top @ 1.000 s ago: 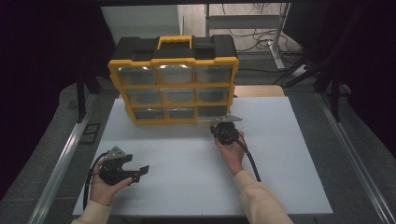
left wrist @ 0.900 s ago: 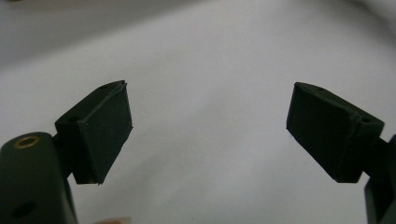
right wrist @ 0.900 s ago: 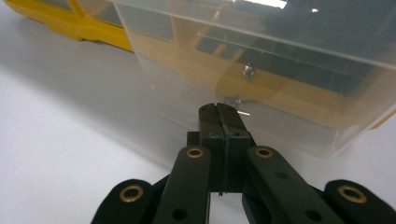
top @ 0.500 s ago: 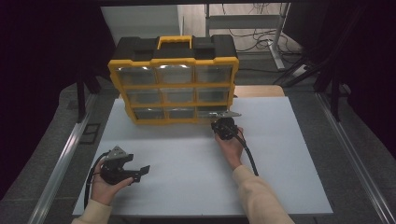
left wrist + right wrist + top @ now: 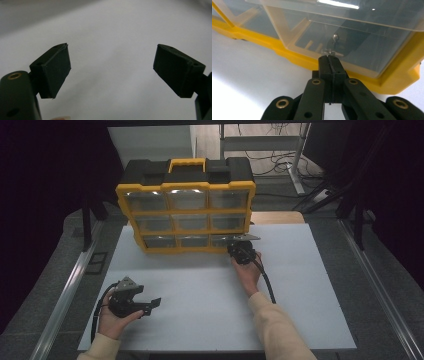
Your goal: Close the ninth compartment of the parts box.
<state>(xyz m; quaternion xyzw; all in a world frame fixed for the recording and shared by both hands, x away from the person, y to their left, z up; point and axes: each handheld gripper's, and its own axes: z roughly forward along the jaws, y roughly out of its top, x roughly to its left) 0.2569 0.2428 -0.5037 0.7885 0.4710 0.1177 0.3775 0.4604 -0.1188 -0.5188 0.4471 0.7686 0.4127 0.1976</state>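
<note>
Nearest the person, the left gripper (image 5: 150,306) lay in the hand on the matte white table (image 5: 200,315), its blunt, wedge-shaped black pads (image 5: 53,70) spread wide over bare surface, released. Farther off, the right gripper (image 5: 239,245) had its jointed black jaws clenched flat together, the tips (image 5: 329,62) at a small clear tab on the bottom-right drawer (image 5: 352,42) of the yellow-and-black plastic organiser box with glossy transparent drawers (image 5: 186,212), which stood upright at the table's far edge.
</note>
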